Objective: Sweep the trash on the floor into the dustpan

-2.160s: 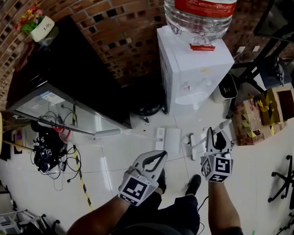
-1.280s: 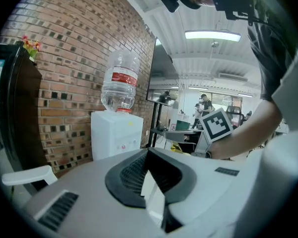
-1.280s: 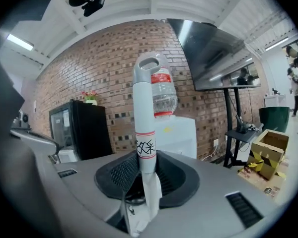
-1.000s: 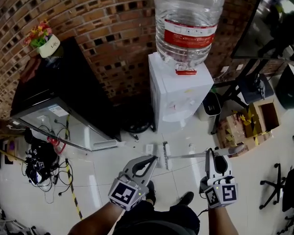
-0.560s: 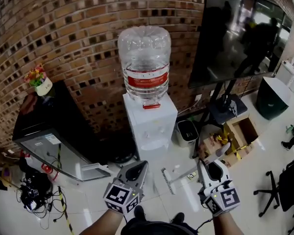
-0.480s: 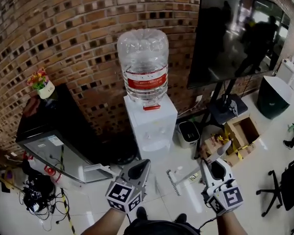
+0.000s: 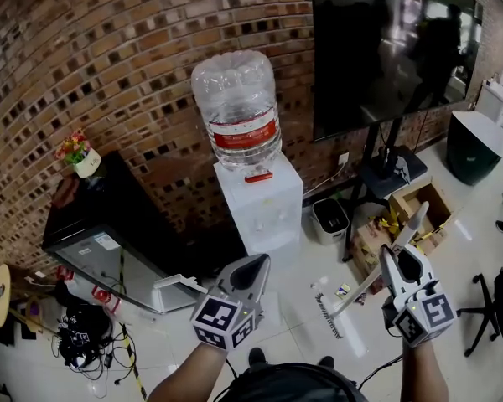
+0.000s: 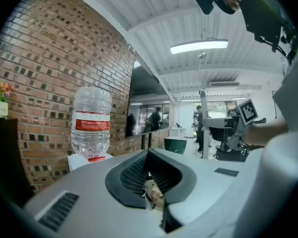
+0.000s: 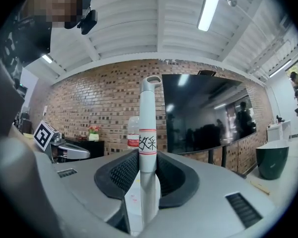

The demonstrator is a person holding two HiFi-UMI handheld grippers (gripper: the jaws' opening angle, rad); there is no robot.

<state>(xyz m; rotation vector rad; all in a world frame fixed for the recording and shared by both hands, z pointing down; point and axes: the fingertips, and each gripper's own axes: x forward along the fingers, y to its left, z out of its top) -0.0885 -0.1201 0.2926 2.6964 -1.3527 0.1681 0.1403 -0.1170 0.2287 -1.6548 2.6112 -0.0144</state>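
while right gripper (image 7: 400,256) clamps broom handle (image 9: 148,133) — bristle head (image 7: 327,316) near trash scrap (image 7: 342,291); left gripper (image 7: 256,265) jaws together, empty.

From up on the head, looking forward and down at the brick wall (image 7: 109,48), the water bottle (image 7: 237,107) and the floor (image 7: 289,304) far below. From the left gripper (image 7: 257,264), close over its own jaws, facing the same water bottle and TV (image 7: 377,48). From the right gripper (image 7: 400,258), close along the broom handle (image 9: 148,128), toward that same wall.
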